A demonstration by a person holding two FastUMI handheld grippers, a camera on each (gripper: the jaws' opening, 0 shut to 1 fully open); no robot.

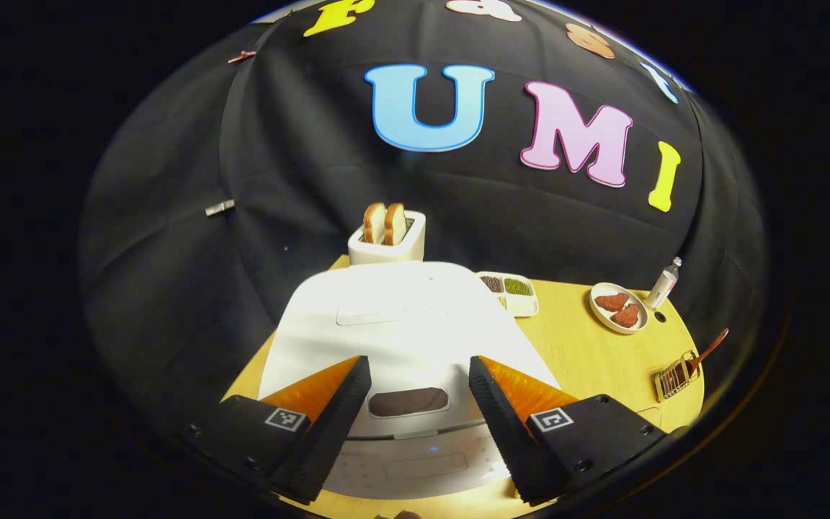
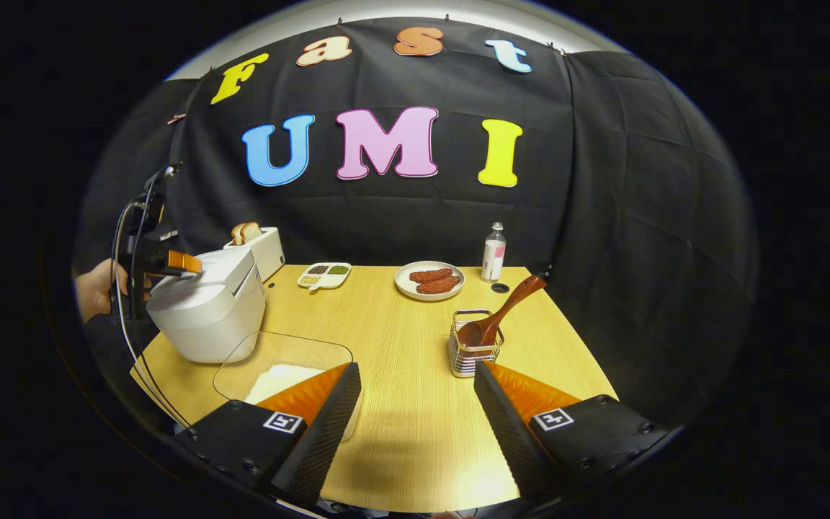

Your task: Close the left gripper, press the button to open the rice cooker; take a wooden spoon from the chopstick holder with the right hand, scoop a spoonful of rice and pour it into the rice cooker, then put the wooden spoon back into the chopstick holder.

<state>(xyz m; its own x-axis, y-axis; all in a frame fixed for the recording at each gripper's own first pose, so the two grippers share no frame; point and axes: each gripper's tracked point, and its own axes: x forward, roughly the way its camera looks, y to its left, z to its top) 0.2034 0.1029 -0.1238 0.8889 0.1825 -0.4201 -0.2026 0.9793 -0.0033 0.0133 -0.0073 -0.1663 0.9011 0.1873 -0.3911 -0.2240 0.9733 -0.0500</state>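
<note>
Black-padded left tongs (image 1: 420,404) fill the bottom of the left gripper view, spread wide and empty, hovering just above the front of the white rice cooker (image 1: 408,324). Its lid is down, and a dark oval window (image 1: 408,401) shows between the two fingers, with a flat button panel (image 1: 426,466) below it. In the right gripper view the same cooker (image 2: 206,310) sits at the tabletop's left edge, and the left tongs (image 2: 183,264), held by a hand (image 2: 94,288), hang over its top.

Right tongs (image 2: 418,411) are also wide apart and hold nothing, above the bare wooden tabletop (image 2: 400,339). Just ahead of the right finger stands the wire chopstick holder (image 2: 474,353). The wooden spoon (image 2: 505,310) rests in it bowl down, its handle leaning up and to the right, away from the cooker. By the left finger lies a clear container of white rice (image 2: 282,375), just beside the cooker.

Farther back are a toaster with bread slices (image 2: 260,245), a divided dish of grains (image 2: 324,274), a plate of reddish patties (image 2: 429,280) and a small bottle (image 2: 493,254).
</note>
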